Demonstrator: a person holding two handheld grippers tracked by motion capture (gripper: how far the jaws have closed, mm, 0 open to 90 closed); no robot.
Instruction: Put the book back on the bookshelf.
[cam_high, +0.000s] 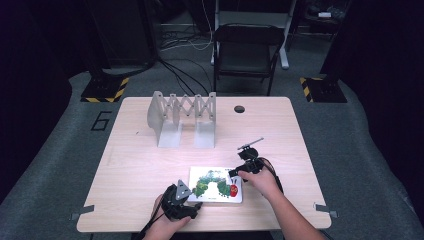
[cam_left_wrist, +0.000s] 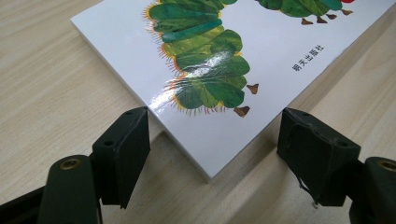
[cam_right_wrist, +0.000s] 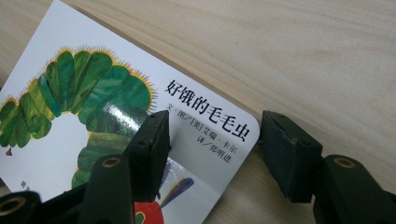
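In the high view, a white picture book (cam_high: 216, 184) with a green caterpillar on its cover lies flat near the front edge of the wooden surface (cam_high: 150, 165), its long axis running left to right along that edge. The left gripper (cam_high: 192, 204) sits at the book's near left corner, held by a hand from below. The right gripper (cam_high: 240, 172) is at the book's far right corner, its hand (cam_high: 262, 182) coming in from the right. A grey folding rack (cam_high: 182, 117) stands well apart toward the back of the surface.

In the left gripper view, the book (cam_left_wrist: 243, 70) points a corner toward the camera, and its long edge runs away to the upper right. That corner lies between the black jaws, which stand apart with no pad touching it.

In the right gripper view, the book's (cam_right_wrist: 93, 116) rounded corner with its printed title sits between the jaws. One jaw is over the cover and the other over bare wood just beside the edge. The jaws are spread, and I cannot see either one pressing the book.
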